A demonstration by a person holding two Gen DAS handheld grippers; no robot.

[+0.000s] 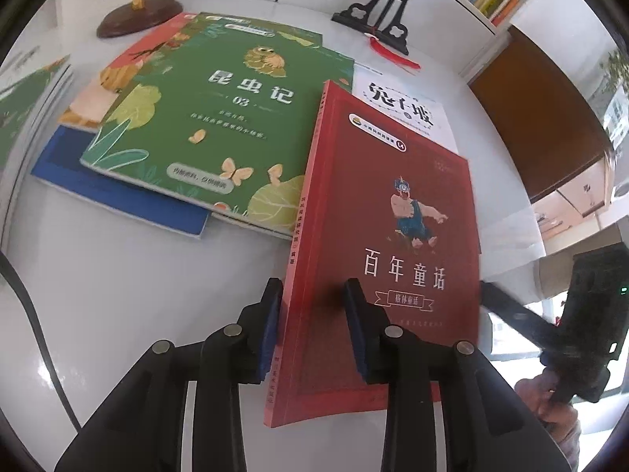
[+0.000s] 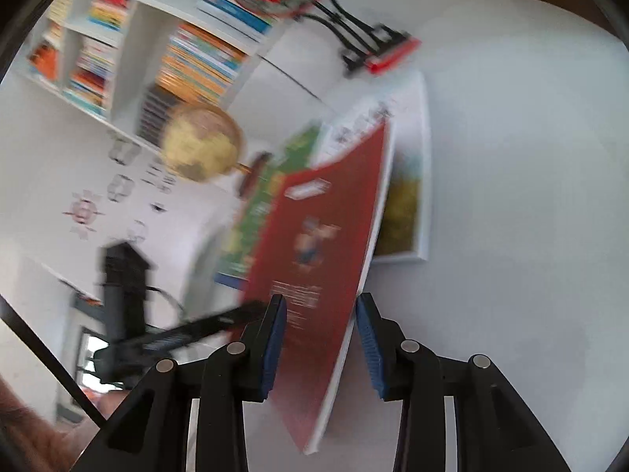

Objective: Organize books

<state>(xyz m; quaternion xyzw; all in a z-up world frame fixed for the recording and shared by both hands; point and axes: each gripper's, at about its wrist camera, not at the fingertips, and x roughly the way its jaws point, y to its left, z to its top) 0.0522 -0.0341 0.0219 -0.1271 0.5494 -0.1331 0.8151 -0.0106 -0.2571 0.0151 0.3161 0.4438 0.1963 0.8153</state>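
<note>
overhead, so to speak, both views looked down on a white tabletop (image 1: 118,295) with a bookcase (image 2: 118,39) full of books behind it. on the tabletop lay a loose pile: a green book (image 1: 204,118) on top, overlapping a blue book (image 1: 118,192) and an orange book (image 1: 118,86), with a white book (image 1: 401,106) just beside. a globe (image 1: 137,0) on a wooden base and a black stand (image 1: 377,19) stood behind the pile.

the red book (image 1: 393,236) was tilted up off the tabletop, its far end resting over the green and white books. the left gripper (image 1: 314,334) straddled its spine edge, one pad (image 1: 271,334) outside the spine and the other on the cover; whether they pressed, i could not tell. the right gripper (image 2: 320,338) had the book's opposite edge between its fingers: the left pad (image 2: 275,342) lay against the cover, while the right pad (image 2: 369,342) stood clear of the edge, so it was loose, not clamped. this view was blurred. a hand (image 1: 550,401) held the right gripper's handle.
</note>
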